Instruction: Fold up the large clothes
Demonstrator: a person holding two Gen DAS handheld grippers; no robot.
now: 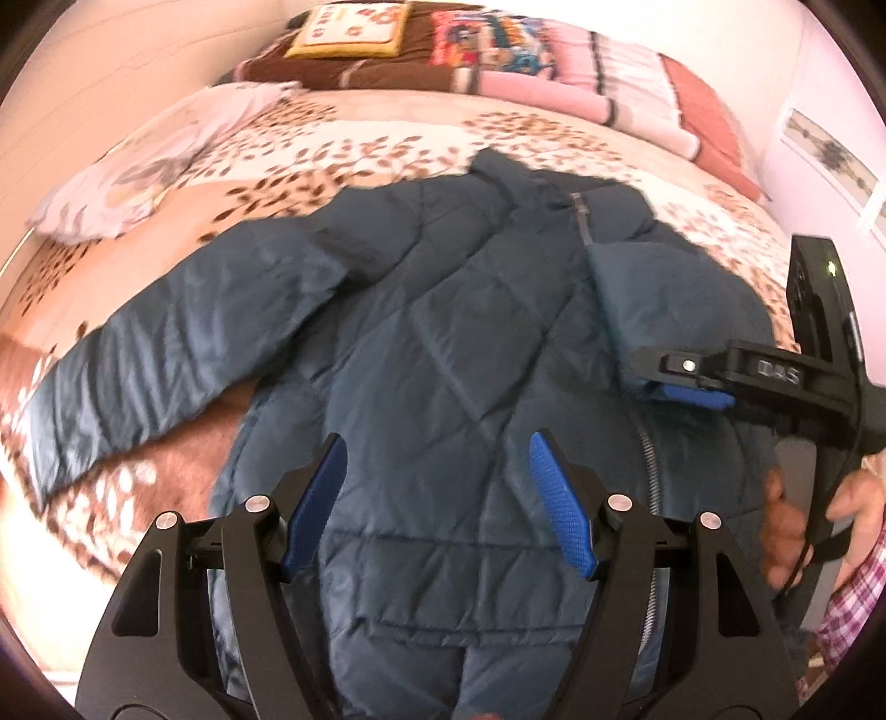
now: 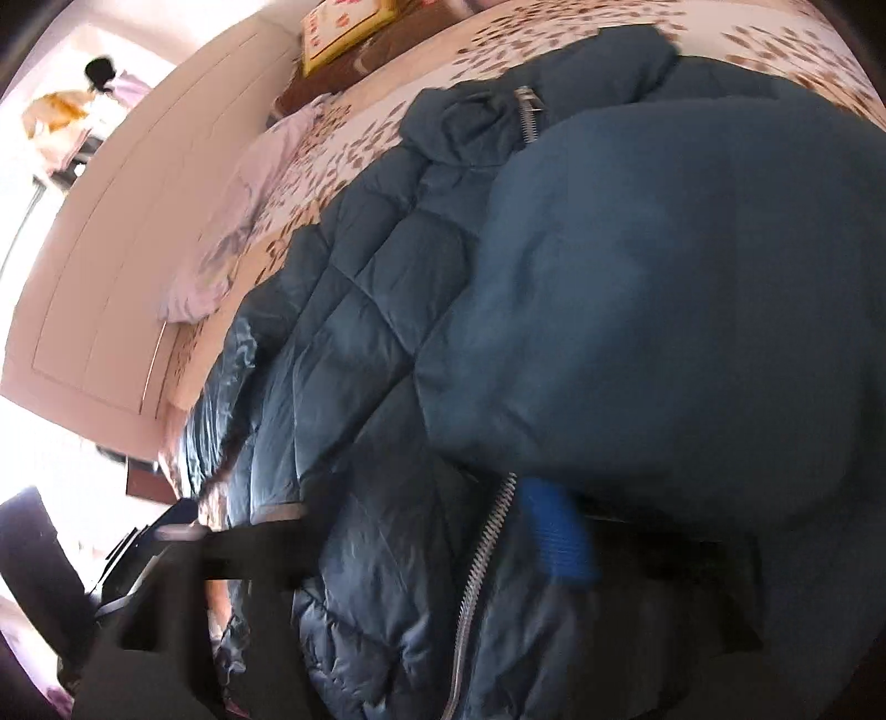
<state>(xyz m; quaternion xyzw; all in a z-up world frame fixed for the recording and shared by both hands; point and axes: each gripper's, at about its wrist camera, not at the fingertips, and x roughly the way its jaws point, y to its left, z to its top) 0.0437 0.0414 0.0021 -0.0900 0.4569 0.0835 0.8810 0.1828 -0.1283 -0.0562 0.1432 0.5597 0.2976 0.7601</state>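
A dark teal quilted jacket point(image 1: 443, 310) lies front up on the bed, its zipper point(image 1: 648, 459) running down the right side. One sleeve point(image 1: 166, 343) stretches out to the left. The other sleeve point(image 1: 620, 288) is folded in over the chest. My left gripper point(image 1: 437, 443) hovers open above the jacket's lower front, nothing between its blue pads. My right gripper point(image 1: 675, 387) sits at the folded sleeve's cuff. In the right wrist view its jaws stand wide apart point(image 2: 410, 531). The sleeve point(image 2: 664, 304) drapes over the blue pad point(image 2: 559, 531), and the zipper point(image 2: 482, 554) runs between the fingers.
The bed has a leaf-patterned cover point(image 1: 387, 138). A pale lilac garment point(image 1: 138, 177) lies at the far left of it. A yellow cushion point(image 1: 349, 30) and striped pillows point(image 1: 609, 61) line the head end. A hand point(image 1: 786, 531) grips the right tool. A cream panelled wall point(image 2: 111, 249) borders the bed.
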